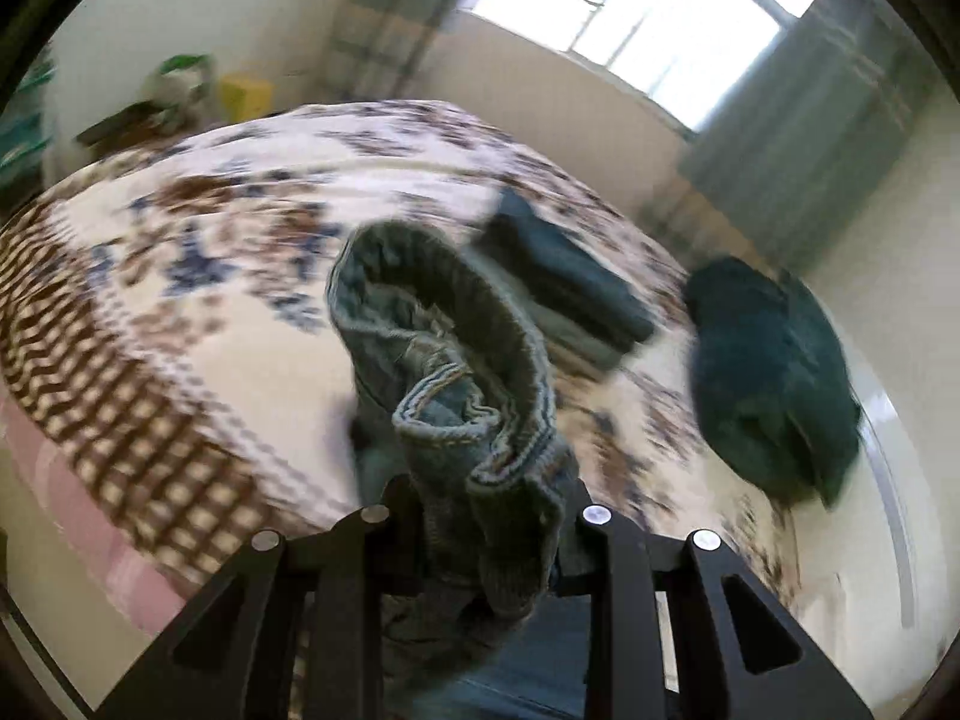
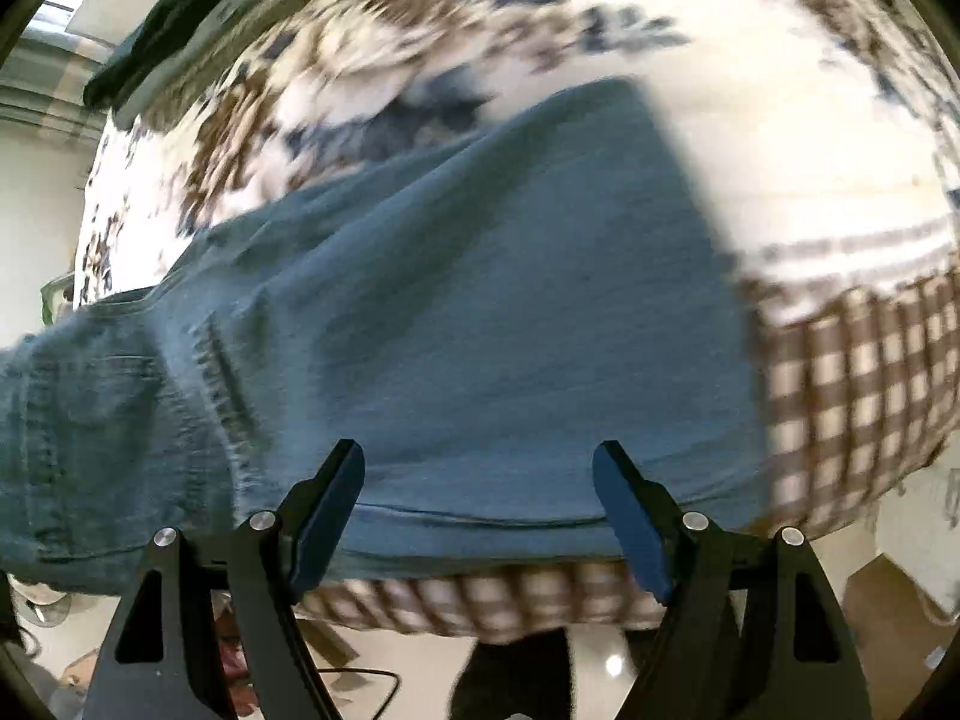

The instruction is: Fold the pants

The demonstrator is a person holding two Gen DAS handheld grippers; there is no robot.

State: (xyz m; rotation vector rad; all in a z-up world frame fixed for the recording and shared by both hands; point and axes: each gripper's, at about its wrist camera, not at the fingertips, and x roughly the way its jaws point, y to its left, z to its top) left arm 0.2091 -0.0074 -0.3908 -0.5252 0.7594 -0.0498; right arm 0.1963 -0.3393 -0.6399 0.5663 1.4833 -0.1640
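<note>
Blue jeans (image 2: 468, 324) lie across the patterned bedspread (image 2: 780, 138), legs stretching right, pocket end at left. My left gripper (image 1: 489, 516) is shut on the jeans' waistband (image 1: 456, 360), which bunches up in a loop in front of the camera above the bed. My right gripper (image 2: 480, 480) is open, its blue-padded fingers (image 2: 630, 516) spread just over the near edge of the denim, holding nothing.
A folded dark garment (image 1: 564, 276) and a dark green bundle (image 1: 774, 372) lie on the far side of the bed (image 1: 180, 276). A window (image 1: 636, 18) and curtains are behind. The bed's checked edge (image 2: 858, 396) and floor (image 2: 420, 660) lie below.
</note>
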